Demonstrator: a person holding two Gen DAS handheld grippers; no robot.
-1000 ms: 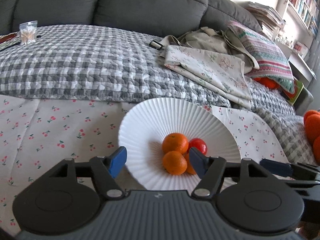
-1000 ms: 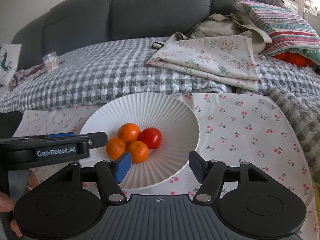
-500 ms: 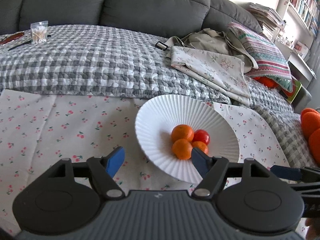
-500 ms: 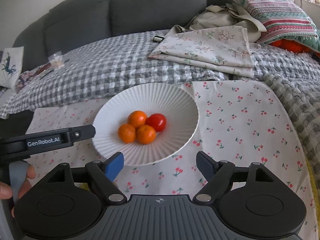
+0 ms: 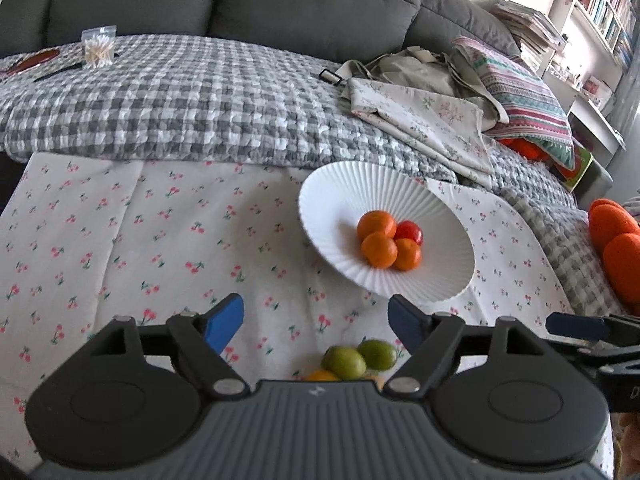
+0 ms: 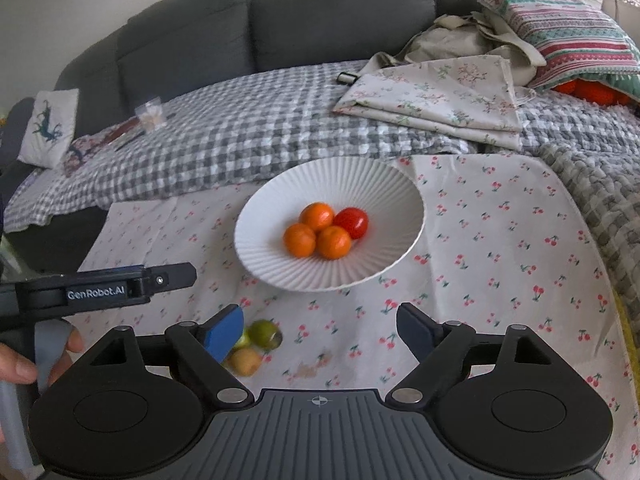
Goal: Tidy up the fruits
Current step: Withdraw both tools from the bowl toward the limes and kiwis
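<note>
A white ribbed plate (image 5: 344, 188) (image 6: 360, 176) lies on the cherry-print cloth (image 5: 120, 232) (image 6: 500, 240). It holds three oranges (image 5: 379, 249) (image 6: 317, 216) and a red tomato (image 5: 410, 231) (image 6: 352, 222). Loose green fruits (image 5: 362, 356) (image 6: 263, 334) and a yellowish one (image 6: 245, 361) lie on the cloth near the camera. My left gripper (image 5: 316, 320) hangs just above the green fruits, its jaws opening and nothing between them. My right gripper (image 6: 320, 328) is also opening and empty, with the loose fruits beside its left finger.
A grey checked blanket (image 5: 180, 92) covers the sofa behind the cloth. Folded floral fabric (image 5: 424, 120) (image 6: 436, 96) and a striped pillow (image 5: 520, 92) lie at the back right. An orange soft thing (image 5: 616, 240) sits at the right edge. A person's hand (image 6: 16, 364) holds the left gripper's handle.
Both grippers have drawn back from the plate and risen a little, and their jaws stand wider. Loose green and yellowish fruits have come into view on the near cloth.
</note>
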